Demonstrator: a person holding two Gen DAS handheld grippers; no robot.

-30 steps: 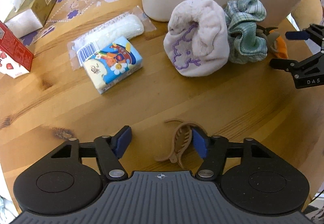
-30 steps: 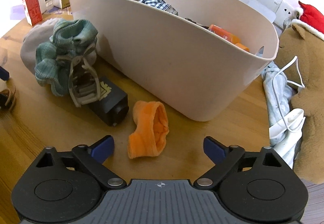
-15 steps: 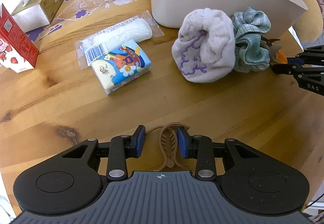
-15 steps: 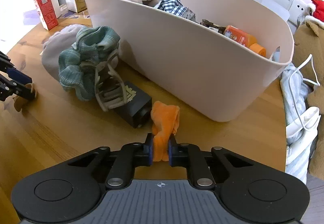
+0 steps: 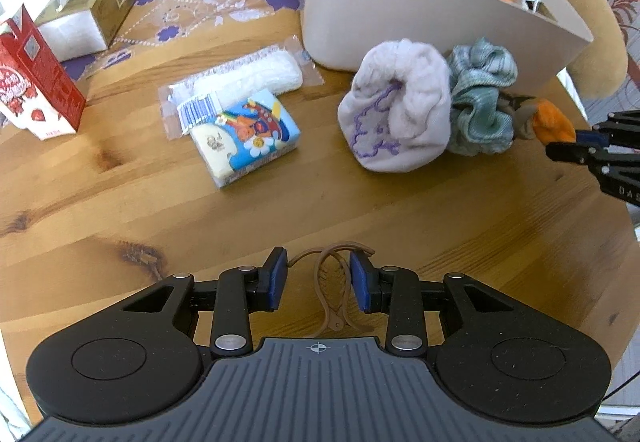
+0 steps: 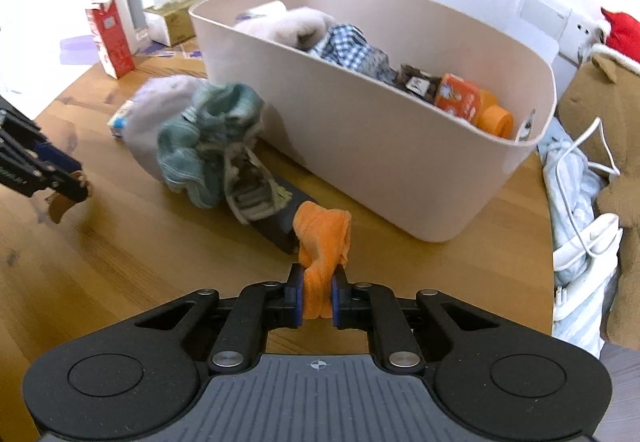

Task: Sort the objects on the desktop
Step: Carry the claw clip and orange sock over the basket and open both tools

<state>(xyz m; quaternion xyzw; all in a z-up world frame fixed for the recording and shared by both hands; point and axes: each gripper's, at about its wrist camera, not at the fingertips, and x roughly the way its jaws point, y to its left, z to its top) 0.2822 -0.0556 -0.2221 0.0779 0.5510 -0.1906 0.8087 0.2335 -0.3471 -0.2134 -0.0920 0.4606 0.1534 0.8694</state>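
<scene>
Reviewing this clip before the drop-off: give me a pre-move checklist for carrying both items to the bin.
1. right gripper shut on the orange cloth: ok.
2. Cloth clear of the table: cannot tell.
3. left gripper around the brown hair claw clip: ok.
4. Both pads pressing the clip: cannot tell; a gap shows at the left pad.
5. beige bin has room on top: ok.
6. Green scrunchie free of the cloth: ok.

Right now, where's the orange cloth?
Right wrist view, bottom centre: the orange cloth is pinched in the right claw, just before the beige bin.
</scene>
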